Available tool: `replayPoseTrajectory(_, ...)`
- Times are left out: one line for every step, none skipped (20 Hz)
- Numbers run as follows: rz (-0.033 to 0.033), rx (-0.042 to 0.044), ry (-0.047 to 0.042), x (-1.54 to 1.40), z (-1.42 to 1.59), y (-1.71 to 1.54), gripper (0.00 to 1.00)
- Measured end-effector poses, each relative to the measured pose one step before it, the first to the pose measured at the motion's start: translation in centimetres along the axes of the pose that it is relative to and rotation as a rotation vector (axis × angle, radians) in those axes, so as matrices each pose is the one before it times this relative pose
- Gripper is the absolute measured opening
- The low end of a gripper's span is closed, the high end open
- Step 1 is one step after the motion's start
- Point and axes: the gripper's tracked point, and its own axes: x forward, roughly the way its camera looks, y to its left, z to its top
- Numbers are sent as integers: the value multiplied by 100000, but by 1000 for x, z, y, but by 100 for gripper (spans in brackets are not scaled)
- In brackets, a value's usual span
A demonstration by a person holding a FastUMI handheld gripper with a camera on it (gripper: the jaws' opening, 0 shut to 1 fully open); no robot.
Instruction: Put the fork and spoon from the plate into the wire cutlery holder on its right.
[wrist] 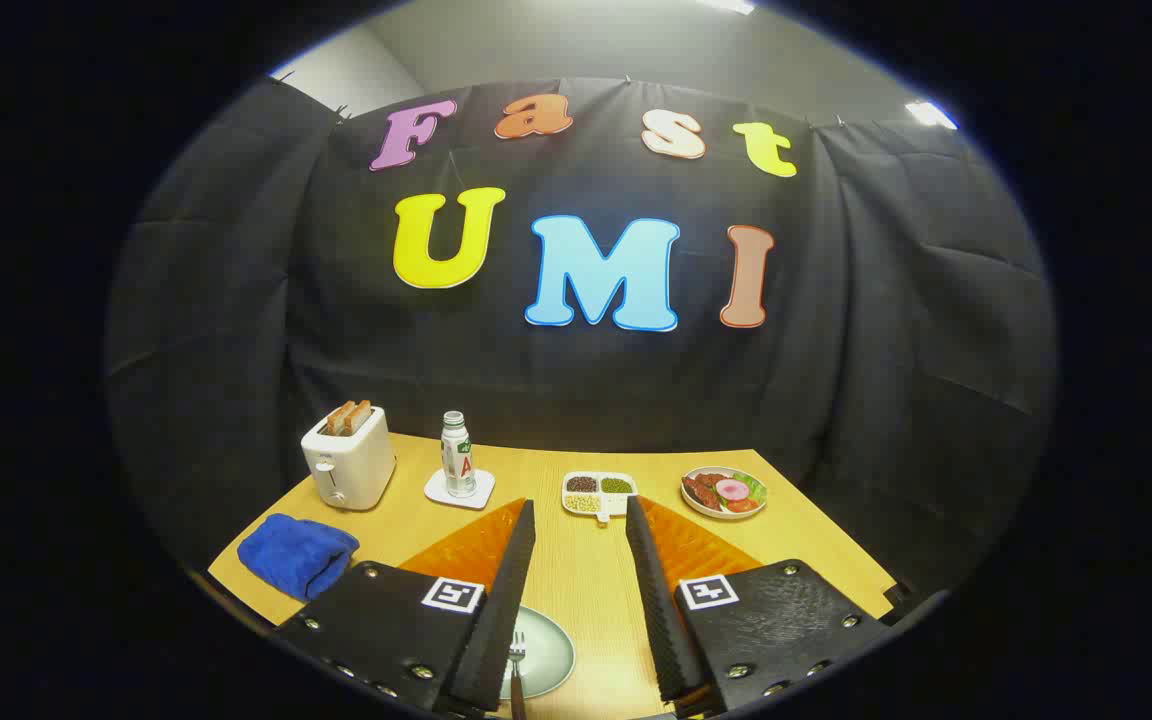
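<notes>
My gripper [580,520] is open, its two black fingers spread wide above the wooden table [586,570] with nothing between them. Low down between the fingers, close to the left finger [506,590], lies a pale green plate [546,650], partly hidden by that finger. A fork [516,665] with a dark handle rests on the plate, tines pointing away from me. I cannot make out the spoon or the wire cutlery holder; the right finger [651,590] and its body cover the table to the right of the plate.
At the back of the table stand a white toaster [348,462] with toast, a bottle [456,456] on a white coaster, a small divided dish [598,492] of beans and a plate of food [724,492]. A blue cloth [296,552] lies at the left.
</notes>
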Motion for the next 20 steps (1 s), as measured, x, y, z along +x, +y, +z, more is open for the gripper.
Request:
replayPoseTrajectory(42, -165, -208, 82, 40, 74, 57)
replayPoseTrajectory(223, -14, -92, -2, 138, 114, 57)
replayPoseTrajectory(141, 113, -20, 154, -85, 65, 57)
replayPoseTrajectory(101, 20, -62, 136, 88, 74, 57)
replayPoseTrajectory(56, -16, 49, 111, -82, 48, 57)
replayPoseTrajectory(58, 32, -9, 96, 40, 41, 57)
replayPoseTrajectory(1, 27, 40, 152, 20, -14, 57)
replayPoseTrajectory(69, -69, 35, 150, 80, 59, 57)
replayPoseTrajectory(2, -111, 106, 157, -55, 48, 57)
replayPoseTrajectory(126, -182, -29, 156, 125, 59, 57)
replayPoseTrajectory(-83, -239, -36, 81, -51, -3, 57)
replayPoseTrajectory(153, -166, -12, 104, 39, -9, 57)
replayPoseTrajectory(30, -75, 239, 201, -97, 65, 57)
replayPoseTrajectory(83, -13, 104, 129, 53, 28, 57)
replayPoseTrajectory(-85, -67, 122, 162, -59, 15, 57)
replayPoseTrajectory(88, -37, -10, 71, 53, -14, 57)
replayPoseTrajectory(87, -117, 198, 120, -73, 105, 57)
replayPoseTrajectory(226, -78, 473, 98, -181, 81, 57)
replayPoseTrajectory(369, -170, 907, 177, -414, 130, 57)
replayPoseTrajectory(441, -299, 1432, 208, -420, 97, 57)
